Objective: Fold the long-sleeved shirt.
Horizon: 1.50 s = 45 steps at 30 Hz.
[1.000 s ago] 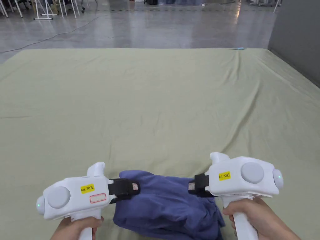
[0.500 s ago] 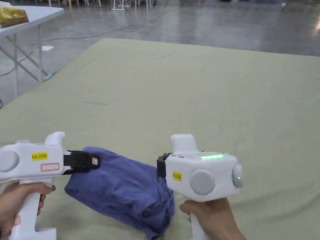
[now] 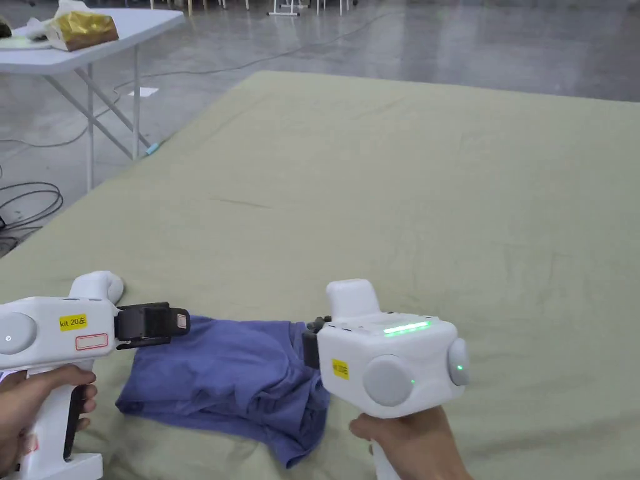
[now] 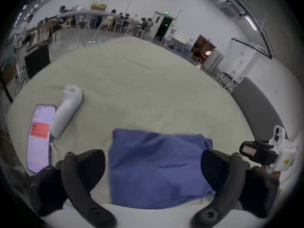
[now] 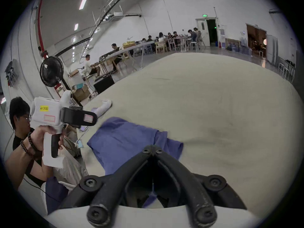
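The long-sleeved shirt (image 3: pixel 231 375) is a blue folded bundle lying on the olive-green sheet (image 3: pixel 437 187) near its front edge. My left gripper (image 3: pixel 182 322) hovers at the bundle's left end. In the left gripper view this gripper (image 4: pixel 152 156) is open, its jaws wide apart on either side of the shirt (image 4: pixel 156 165). My right gripper (image 3: pixel 309 342) is at the bundle's right end, its jaws hidden behind its white body. In the right gripper view this gripper (image 5: pixel 152 150) is shut just above the shirt (image 5: pixel 125 141), with no cloth seen between the tips.
A lit phone (image 4: pixel 40 137) and a white curved object (image 4: pixel 67 113) lie on the sheet to the left of the shirt. A white folding table (image 3: pixel 81 37) and floor cables (image 3: pixel 31 200) are beyond the sheet's left edge. A standing fan (image 5: pixel 51 73) and seated people are farther off.
The head camera has swung left. The shirt bundle, bulging between the grippers earlier, now lies lower and flatter on the sheet. Both grippers stay at its ends.
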Motion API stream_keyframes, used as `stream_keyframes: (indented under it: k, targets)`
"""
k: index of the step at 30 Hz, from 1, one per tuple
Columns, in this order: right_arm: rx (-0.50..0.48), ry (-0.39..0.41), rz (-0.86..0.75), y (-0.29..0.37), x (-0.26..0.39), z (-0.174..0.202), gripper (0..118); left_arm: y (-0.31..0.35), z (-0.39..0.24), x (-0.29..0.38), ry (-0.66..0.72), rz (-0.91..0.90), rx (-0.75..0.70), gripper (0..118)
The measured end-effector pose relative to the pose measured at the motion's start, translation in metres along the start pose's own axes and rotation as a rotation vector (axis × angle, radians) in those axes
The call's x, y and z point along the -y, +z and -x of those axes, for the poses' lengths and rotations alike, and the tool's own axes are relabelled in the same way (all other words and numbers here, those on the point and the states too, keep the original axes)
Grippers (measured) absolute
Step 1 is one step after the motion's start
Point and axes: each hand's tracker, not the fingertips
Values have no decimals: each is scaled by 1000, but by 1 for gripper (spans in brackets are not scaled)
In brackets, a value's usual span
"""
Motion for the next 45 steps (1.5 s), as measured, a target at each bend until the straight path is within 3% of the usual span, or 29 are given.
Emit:
stream_keyframes:
  k: [5,7,8,9,10,14,19,23,25,28,36,45]
  targets:
    - [83,8,-108,86,-12,-30,0,45,-68,-12,-86,-149,18,114]
    - [125,16,-172,130,-17,-44,0,60,-111,-11,-117,-207,44,99]
    - [151,23,-205,156,-18,-51,0,67,-137,-9,-147,-252,71,74]
    - [190,35,-231,177,-19,-57,0,75,-167,-3,-178,-301,81,28]
    - [244,62,-259,200,-19,-65,0,80,-198,3,-203,-358,92,0]
    - [395,79,-363,281,-16,-98,0,98,-302,22,-265,-483,222,0]
    - [550,47,-469,364,-6,-133,0,91,-416,43,-391,-561,237,0]
    - [712,55,-552,397,19,-157,0,73,-474,81,-500,-689,104,0]
    - [770,37,-567,401,33,-171,0,56,-482,102,-477,-676,110,0]
    - [776,22,-592,410,62,-181,0,43,-484,138,-425,-669,89,0]
    - [844,60,-613,401,129,-169,0,50,-465,205,-459,-668,-23,0]
    - [863,52,-622,392,149,-172,0,38,-459,218,-436,-631,2,0]
